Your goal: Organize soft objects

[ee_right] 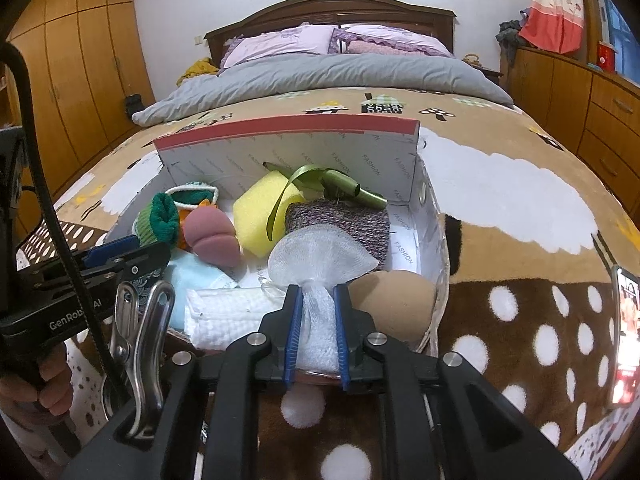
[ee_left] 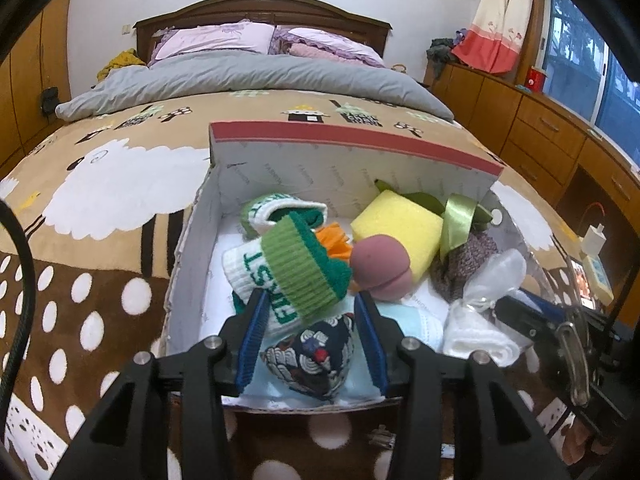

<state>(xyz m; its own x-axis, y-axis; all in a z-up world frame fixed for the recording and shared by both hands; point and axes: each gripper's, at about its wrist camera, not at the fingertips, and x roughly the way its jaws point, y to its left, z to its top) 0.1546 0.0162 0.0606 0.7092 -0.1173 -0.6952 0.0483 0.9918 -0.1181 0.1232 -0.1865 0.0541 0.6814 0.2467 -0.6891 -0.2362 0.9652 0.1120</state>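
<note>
A white cardboard box (ee_left: 188, 248) with a red-edged lid stands open on the bed and holds several soft things. My left gripper (ee_left: 310, 306) is open over the box's near end, above a dark patterned pouch (ee_left: 312, 354) and beside a green and white knit sock (ee_left: 296, 272). A pink sponge (ee_left: 380, 268), a yellow sponge (ee_left: 396, 224) and a purple knit cloth (ee_right: 340, 224) lie further in. My right gripper (ee_right: 318, 296) is shut on a white mesh bag (ee_right: 320, 260) above the box's near edge. A tan sponge (ee_right: 394, 304) sits to its right.
The box also holds a green ribbon (ee_right: 348, 188), a light blue cloth (ee_right: 196, 276) and a white folded cloth (ee_right: 228, 312). It (ee_right: 434, 248) rests on a brown spotted blanket (ee_right: 520, 320). Wooden drawers (ee_left: 540, 128) run along the right. A phone (ee_right: 626, 316) lies at the right.
</note>
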